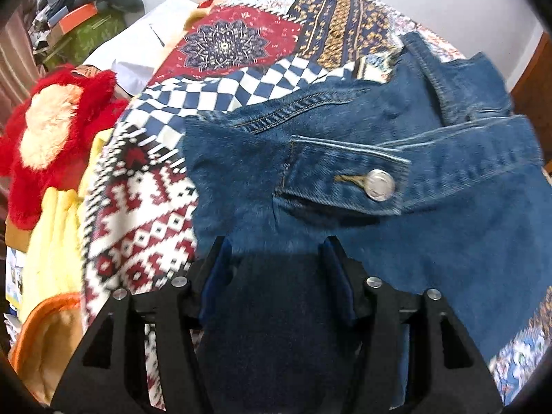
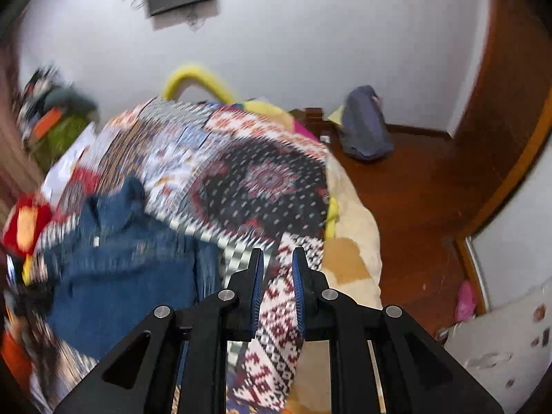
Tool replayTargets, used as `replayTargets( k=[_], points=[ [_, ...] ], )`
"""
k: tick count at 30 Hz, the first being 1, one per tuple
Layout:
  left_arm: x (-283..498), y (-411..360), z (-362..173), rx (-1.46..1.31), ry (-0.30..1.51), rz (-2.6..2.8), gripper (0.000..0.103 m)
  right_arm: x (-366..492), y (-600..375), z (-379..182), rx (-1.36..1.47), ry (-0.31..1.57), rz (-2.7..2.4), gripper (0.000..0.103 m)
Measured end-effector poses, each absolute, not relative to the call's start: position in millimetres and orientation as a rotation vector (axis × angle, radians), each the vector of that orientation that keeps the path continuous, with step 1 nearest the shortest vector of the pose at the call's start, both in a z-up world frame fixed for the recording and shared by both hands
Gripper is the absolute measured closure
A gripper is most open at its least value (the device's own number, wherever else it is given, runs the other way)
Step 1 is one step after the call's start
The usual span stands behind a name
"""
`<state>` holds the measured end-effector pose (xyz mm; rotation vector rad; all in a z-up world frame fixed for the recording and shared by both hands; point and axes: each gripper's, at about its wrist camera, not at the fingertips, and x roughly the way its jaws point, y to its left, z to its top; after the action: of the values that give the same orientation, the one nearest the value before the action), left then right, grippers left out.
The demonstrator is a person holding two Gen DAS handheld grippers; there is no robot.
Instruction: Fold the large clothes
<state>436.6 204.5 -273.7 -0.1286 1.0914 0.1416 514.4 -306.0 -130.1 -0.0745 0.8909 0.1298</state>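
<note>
Black left gripper [image 1: 277,252] fingers [image 1: 220,258] apart over denim jacket [image 1: 396,172]

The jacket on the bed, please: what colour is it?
Blue denim jacket; clearest in the left wrist view.

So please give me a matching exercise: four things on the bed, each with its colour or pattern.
Things:
1. denim jacket
2. plush toy
3. metal button
4. bedspread

Descriptions:
a. silver
b. red with a cream middle
c. patchwork of many patterns
d. blue

Pairs: 1-d, 2-b, 3-a, 4-c
</note>
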Motion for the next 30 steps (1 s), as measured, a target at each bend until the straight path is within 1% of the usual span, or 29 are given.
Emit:
replayTargets(
  k=[2, 4, 6, 8, 13, 18, 21, 22, 23, 24, 25, 26, 28, 30],
  points=[
    [426.2, 205.4, -263.2, -0.110, 1.075, 0.136, 0.035, 511.4, -291.7, -144.4, -0.085, 0.913, 0.176, 0.091],
    [419.2, 208.0, -253.1, -0.097, 1.061, 0.132, 0.030, 513.4, -269.1, -160.2, -0.089, 0.942, 0.238, 0.091],
    [416.3, 211.4, -247.3, -0.093, 1.054, 0.120, 0.027, 514.7, -243.0, -175.8, -0.097, 0.968, 0.296, 0.091],
    [418.3, 215.2, -245.3, -0.097, 1.050, 0.116, 0.023, 516.0, -218.7, -188.3, -0.106, 0.982, 0.342, 0.091],
    [446.4, 215.5, -258.0, -0.128, 1.082, 0.078, 0.022, 520.5, -161.5, -217.3, -0.153, 1.024, 0.444, 0.091],
    [482.6, 204.5, -291.1, -0.183, 1.180, -0.008, 0.022, 524.8, -133.2, -235.4, -0.183, 1.051, 0.482, 0.091],
    [491.9, 196.6, -293.3, -0.141, 1.143, 0.011, 0.022, 529.8, -125.1, -247.7, -0.197, 1.073, 0.480, 0.091],
    [492.2, 194.4, -291.7, -0.125, 1.122, 0.019, 0.023, 531.6, -122.1, -252.2, -0.208, 1.071, 0.476, 0.091],
    [491.3, 192.2, -289.5, -0.107, 1.099, 0.024, 0.030, 532.5, -119.8, -255.6, -0.222, 1.060, 0.474, 0.091],
    [489.7, 189.6, -286.4, -0.084, 1.073, 0.029, 0.038, 533.2, -118.4, -257.1, -0.229, 1.052, 0.475, 0.091],
    [488.8, 188.0, -284.3, -0.068, 1.059, 0.035, 0.051, 534.3, -117.9, -258.0, -0.237, 1.041, 0.478, 0.091],
    [488.8, 186.7, -280.4, -0.056, 1.042, 0.053, 0.057, 535.0, -116.7, -259.4, -0.243, 1.036, 0.479, 0.091],
    [488.8, 188.7, -272.4, -0.060, 1.014, 0.103, 0.065, 537.6, -115.8, -259.2, -0.250, 1.039, 0.476, 0.091],
    [490.2, 192.3, -265.3, -0.066, 0.997, 0.133, 0.067, 540.5, -115.1, -255.9, -0.235, 1.055, 0.455, 0.091]
  ],
)
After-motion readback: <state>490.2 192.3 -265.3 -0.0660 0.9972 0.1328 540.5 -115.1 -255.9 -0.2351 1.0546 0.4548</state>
